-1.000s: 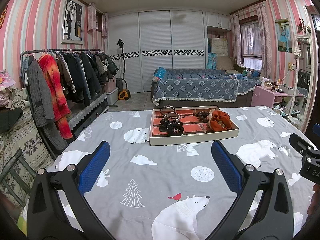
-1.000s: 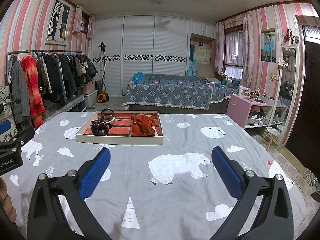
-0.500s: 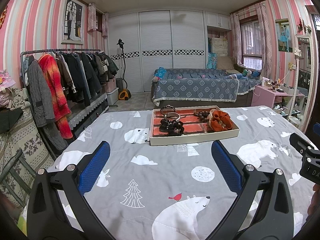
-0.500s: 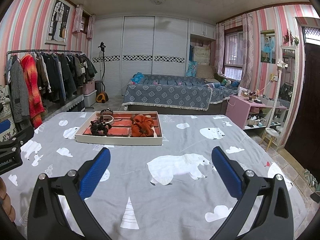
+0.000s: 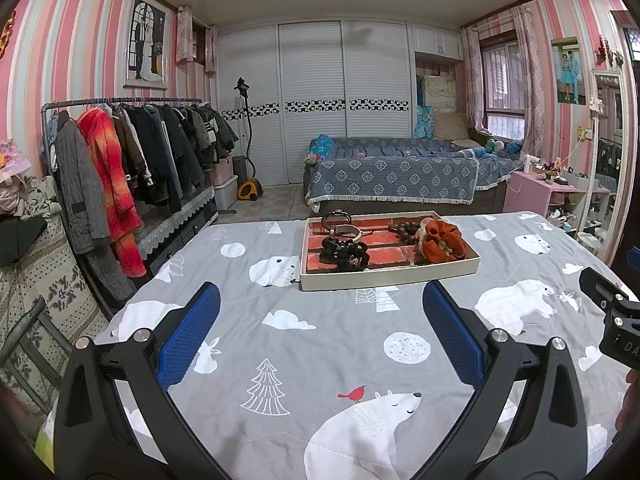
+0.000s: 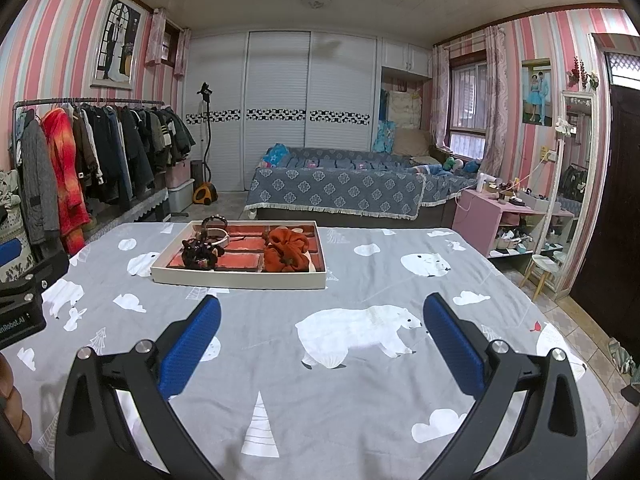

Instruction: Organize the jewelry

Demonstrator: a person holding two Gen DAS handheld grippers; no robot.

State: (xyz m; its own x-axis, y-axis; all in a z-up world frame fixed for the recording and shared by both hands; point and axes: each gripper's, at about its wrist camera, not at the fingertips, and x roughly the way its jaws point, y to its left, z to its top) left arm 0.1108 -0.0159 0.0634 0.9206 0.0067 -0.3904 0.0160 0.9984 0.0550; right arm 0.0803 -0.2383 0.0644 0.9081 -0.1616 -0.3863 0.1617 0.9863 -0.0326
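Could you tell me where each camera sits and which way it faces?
Left wrist: on the left gripper, low over the bedspread, facing the tray and wardrobe; its open fingers show, the right gripper at the right edge.
Right wrist: on the right gripper, same heading, tray ahead-left; open fingers show, the left gripper and a hand at the left edge.
Shared: tray, scrunchie, bedspread, wardrobe.

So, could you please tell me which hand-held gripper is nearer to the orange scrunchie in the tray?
Neither clearly. The left hand-held gripper and right hand-held gripper both hover open, well short of the orange scrunchie, at similar distances.
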